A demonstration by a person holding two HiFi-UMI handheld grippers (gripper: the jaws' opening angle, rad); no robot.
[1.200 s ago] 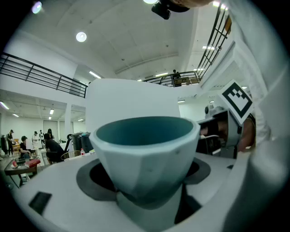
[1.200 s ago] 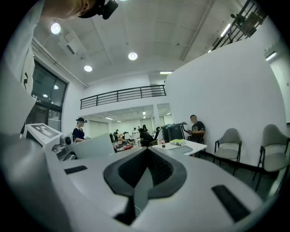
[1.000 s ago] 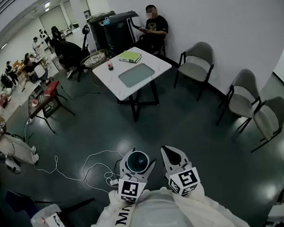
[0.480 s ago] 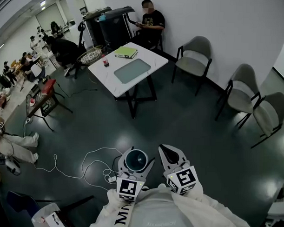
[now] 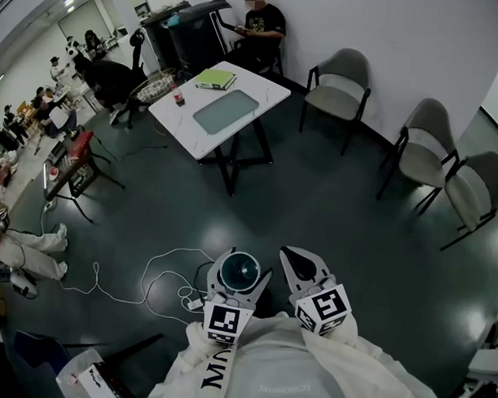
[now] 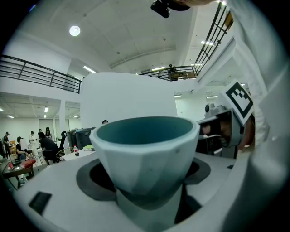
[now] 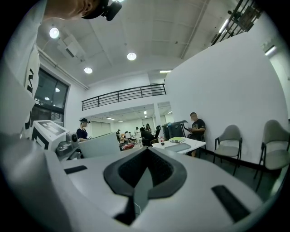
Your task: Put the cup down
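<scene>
A pale faceted cup (image 5: 239,272) with a teal inside sits upright between the jaws of my left gripper (image 5: 240,266), held close in front of the person's body above the dark floor. The left gripper view shows the cup (image 6: 145,154) filling the middle, pressed between the left gripper's (image 6: 146,186) pads. Beside it, my right gripper (image 5: 302,266) is shut with nothing in it. Its dark pads meet in the right gripper view (image 7: 144,174).
A white table (image 5: 265,90) with a green mat, a book and a small bottle stands far ahead. Three grey chairs (image 5: 340,97) (image 5: 425,163) (image 5: 476,202) line the right wall. A white cable (image 5: 148,280) loops on the floor at left. People sit beyond the table.
The head view has shifted a little, so the table sits slightly higher and further left. Both grippers keep their places, the cup still in the left one.
</scene>
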